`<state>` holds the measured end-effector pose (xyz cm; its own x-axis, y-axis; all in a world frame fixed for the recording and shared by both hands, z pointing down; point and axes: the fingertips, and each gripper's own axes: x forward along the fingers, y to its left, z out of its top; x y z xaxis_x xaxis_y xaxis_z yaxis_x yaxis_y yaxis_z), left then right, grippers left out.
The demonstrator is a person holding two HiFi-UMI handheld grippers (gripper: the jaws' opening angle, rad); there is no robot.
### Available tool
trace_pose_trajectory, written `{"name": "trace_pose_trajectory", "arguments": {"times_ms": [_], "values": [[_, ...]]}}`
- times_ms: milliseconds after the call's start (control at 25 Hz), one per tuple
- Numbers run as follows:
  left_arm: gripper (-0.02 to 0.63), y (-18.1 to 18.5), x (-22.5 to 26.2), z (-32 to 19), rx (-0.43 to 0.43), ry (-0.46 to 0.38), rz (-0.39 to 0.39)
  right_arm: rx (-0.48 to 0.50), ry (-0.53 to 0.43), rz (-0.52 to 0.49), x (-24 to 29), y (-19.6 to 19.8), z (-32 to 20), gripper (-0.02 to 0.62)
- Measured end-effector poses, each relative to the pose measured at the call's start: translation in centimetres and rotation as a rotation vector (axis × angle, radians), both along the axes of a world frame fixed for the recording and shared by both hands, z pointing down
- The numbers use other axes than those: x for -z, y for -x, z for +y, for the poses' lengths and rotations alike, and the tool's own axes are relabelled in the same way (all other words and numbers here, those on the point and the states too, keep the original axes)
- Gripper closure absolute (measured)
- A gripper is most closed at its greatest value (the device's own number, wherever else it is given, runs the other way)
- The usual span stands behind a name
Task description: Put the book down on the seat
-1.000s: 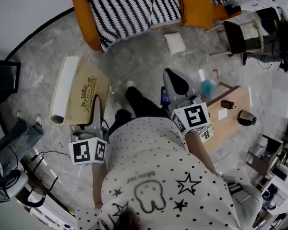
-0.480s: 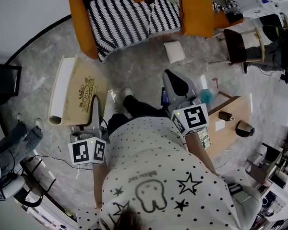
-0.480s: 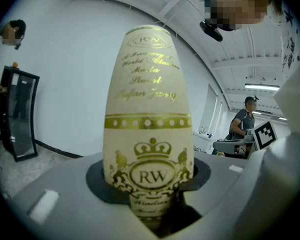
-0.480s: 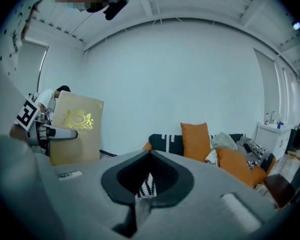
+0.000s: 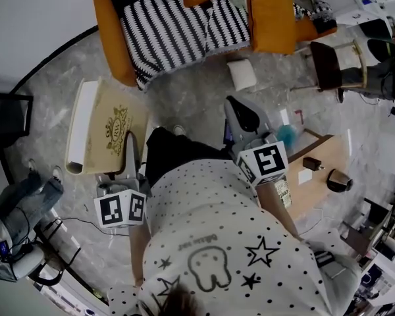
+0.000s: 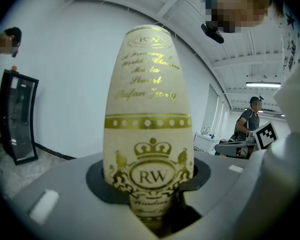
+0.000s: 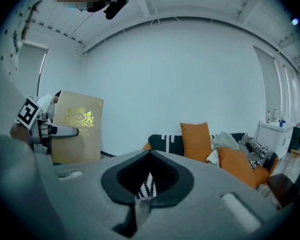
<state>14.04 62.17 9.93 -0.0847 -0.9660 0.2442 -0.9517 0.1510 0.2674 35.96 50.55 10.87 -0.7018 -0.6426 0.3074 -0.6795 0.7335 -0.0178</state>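
Observation:
A tan book [image 5: 112, 131] with a gold crest and white page edges stands on edge in my left gripper [image 5: 130, 151], which is shut on its lower corner. In the left gripper view the book's spine [image 6: 147, 124] rises straight out from between the grey jaws, filling the middle. My right gripper [image 5: 239, 110] hangs to the right of the person's dark trousers, shut with nothing in it; its jaws meet in a thin slit [image 7: 139, 204]. The orange sofa [image 5: 110, 41] with its black-and-white striped seat cushion [image 5: 174, 28] lies ahead at the top. From the right gripper view I see the book [image 7: 77, 129] at left and the sofa [image 7: 200, 144] beyond.
A small white box [image 5: 241, 74] lies on the floor before the sofa. A low wooden table [image 5: 316, 170] with small dark things stands at right, a dark chair [image 5: 336, 64] behind it. A black framed panel [image 5: 6, 114] and someone's jeans-clad legs [image 5: 26, 196] are at left.
Both grippers and the held book have moved forward toward the sofa, which sits a little lower in the head view. The person's feet have slipped under the body. Both grips are unchanged.

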Motion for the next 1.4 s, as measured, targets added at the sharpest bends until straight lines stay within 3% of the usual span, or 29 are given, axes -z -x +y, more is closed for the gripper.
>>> {"name": "trace_pose_trajectory", "arguments": {"times_ms": [520,840,1400], "values": [[0.373,0.7,0.7,-2.1,-0.066,-0.025,0.002,-0.066,-0.003,-0.011,1.2,-0.1,-0.8,0.594],[0.373,5.0,-0.4,-9.0,-0.126,0.002,0.028,-0.119,0.018,0.015,0.5,3.8,-6.1,0.594],[0.373,10.4,-1.5,-12.9,-0.178,0.006,0.051,-0.156,0.005,0.007,0.8,9.7,-9.7,0.594]]}}
